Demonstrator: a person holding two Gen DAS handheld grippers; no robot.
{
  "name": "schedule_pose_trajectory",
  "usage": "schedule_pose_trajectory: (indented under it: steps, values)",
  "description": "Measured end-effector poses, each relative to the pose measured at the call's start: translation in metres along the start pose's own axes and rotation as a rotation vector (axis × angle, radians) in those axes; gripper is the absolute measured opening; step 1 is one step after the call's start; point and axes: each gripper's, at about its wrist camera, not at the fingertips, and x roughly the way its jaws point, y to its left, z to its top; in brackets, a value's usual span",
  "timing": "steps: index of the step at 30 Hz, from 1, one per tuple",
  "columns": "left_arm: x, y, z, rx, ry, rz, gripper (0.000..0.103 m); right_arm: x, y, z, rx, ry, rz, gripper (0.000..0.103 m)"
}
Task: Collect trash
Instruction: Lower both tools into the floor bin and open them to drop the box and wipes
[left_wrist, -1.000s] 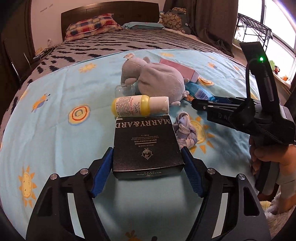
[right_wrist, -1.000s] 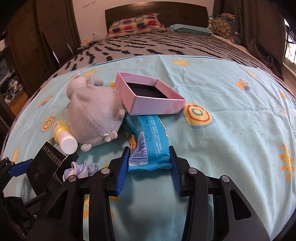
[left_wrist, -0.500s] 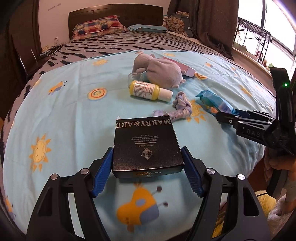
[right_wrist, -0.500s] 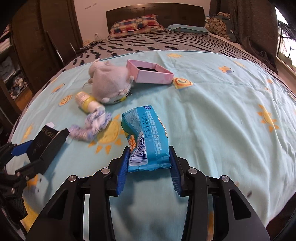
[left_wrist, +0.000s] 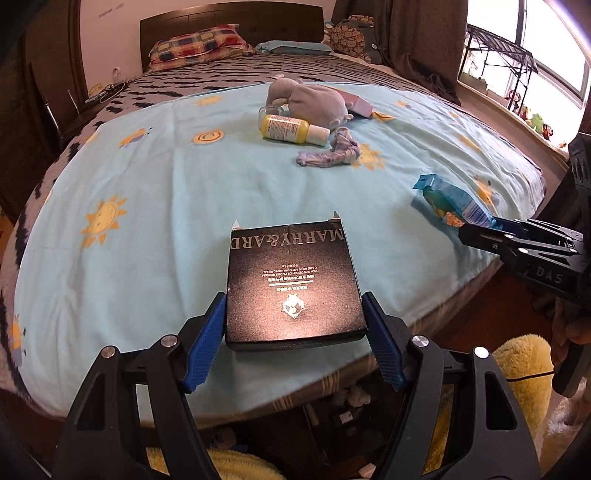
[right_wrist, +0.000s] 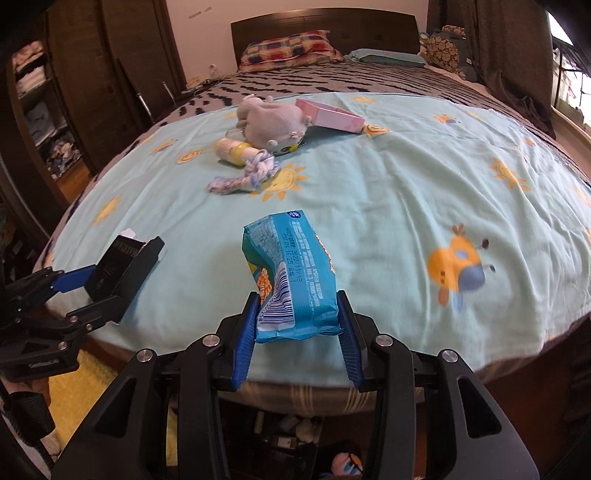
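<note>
My left gripper (left_wrist: 293, 325) is shut on a flat black cardboard box (left_wrist: 291, 284), held above the near edge of the bed. The same box (right_wrist: 118, 266) shows at the left of the right wrist view. My right gripper (right_wrist: 297, 314) is shut on a blue snack wrapper (right_wrist: 291, 280), also lifted over the bed's near edge; the wrapper (left_wrist: 452, 201) appears at the right of the left wrist view. Farther back on the light blue sheet (left_wrist: 184, 192) lie a yellow bottle (left_wrist: 291, 129), a knotted bluish cloth (left_wrist: 332, 153), a grey plush toy (left_wrist: 314, 101) and a pink open box (right_wrist: 332, 116).
The bed's front edge runs just under both grippers, with clutter on the floor beneath it (right_wrist: 295, 432) and a yellow rug (left_wrist: 521, 369). A dark wardrobe (right_wrist: 74, 92) stands at the left, a window with a rack (left_wrist: 498, 66) at the right. A person's hand (left_wrist: 572, 328) holds the right gripper.
Both grippers have drawn back from the plush toy and bottle toward the near edge of the bed, each carrying its item. The floor under the bed has come into view.
</note>
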Motion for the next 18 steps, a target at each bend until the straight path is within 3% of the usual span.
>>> schedule_pose_trajectory:
  steps: [9,18]
  values:
    - [-0.029,-0.023,-0.046,0.032,0.012,-0.046,0.068,-0.030,0.009,-0.050,0.012,0.017,0.016,0.042]
    - [-0.033,-0.039,-0.083,0.039,0.065,-0.095,0.068,-0.026,0.014,-0.098,0.048,0.101,0.021,0.042]
